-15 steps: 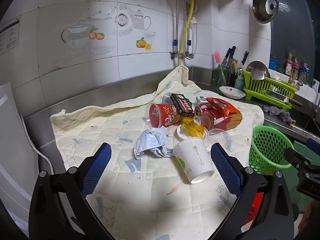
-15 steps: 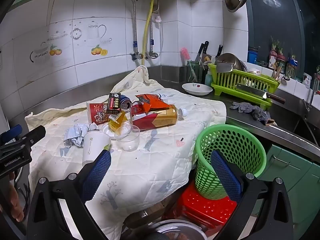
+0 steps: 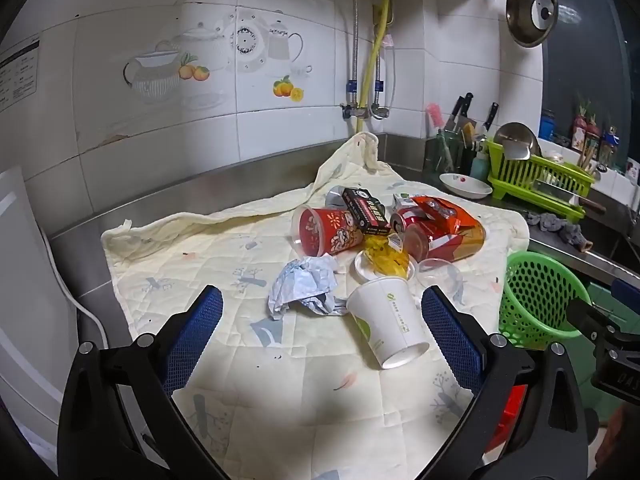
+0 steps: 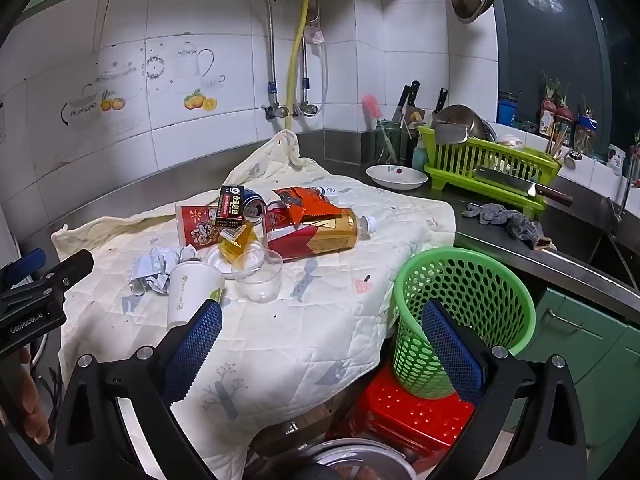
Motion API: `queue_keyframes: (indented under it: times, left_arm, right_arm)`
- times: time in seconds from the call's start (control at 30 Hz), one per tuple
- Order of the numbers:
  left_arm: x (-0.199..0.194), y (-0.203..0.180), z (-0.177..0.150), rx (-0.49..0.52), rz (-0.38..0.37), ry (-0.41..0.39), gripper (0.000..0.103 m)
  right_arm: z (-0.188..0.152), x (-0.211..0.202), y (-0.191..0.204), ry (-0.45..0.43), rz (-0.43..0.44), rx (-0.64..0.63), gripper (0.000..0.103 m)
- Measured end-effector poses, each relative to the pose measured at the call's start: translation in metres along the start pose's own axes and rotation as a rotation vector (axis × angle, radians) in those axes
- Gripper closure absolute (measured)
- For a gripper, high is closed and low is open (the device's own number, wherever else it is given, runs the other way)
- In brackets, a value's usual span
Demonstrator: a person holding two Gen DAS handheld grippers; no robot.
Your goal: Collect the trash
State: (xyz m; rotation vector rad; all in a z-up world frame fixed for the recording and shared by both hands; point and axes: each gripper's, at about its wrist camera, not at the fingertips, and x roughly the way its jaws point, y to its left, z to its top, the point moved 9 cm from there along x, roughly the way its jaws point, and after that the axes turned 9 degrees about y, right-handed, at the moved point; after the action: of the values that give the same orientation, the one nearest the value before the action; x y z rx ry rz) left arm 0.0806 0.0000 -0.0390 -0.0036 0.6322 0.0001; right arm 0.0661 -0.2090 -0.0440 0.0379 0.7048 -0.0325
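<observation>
A pile of trash lies on a cream quilted cloth (image 3: 208,248): a tipped white paper cup (image 3: 386,320), crumpled paper (image 3: 306,284), a red printed cup (image 3: 326,230), a black box (image 3: 366,210), a clear plastic cup (image 4: 260,276), a tea bottle (image 4: 324,236) and an orange wrapper (image 4: 308,204). A green mesh basket (image 4: 468,312) stands on a red stool (image 4: 412,412) at the cloth's right edge. My left gripper (image 3: 322,326) is open, low over the cloth just short of the paper cup. My right gripper (image 4: 322,338) is open over the cloth's front corner, beside the basket.
A green dish rack (image 4: 492,168) with a cleaver, a white bowl (image 4: 400,176), a knife jar and a grey rag (image 4: 504,216) sit on the steel counter to the right. Tiled walls close the back. A metal pot (image 4: 352,460) sits below the right gripper.
Both views show almost the same scene as before; the left gripper has crept slightly closer to the white paper cup.
</observation>
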Motion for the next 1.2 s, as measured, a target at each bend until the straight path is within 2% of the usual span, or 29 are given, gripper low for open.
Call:
queue_keyframes:
  times: [1.2]
  left_arm:
    - [0.013, 0.018, -0.005, -0.047, 0.021, 0.027, 0.005]
  right_arm:
    - [-0.009, 0.018, 0.014, 0.041, 0.03, -0.033, 0.006]
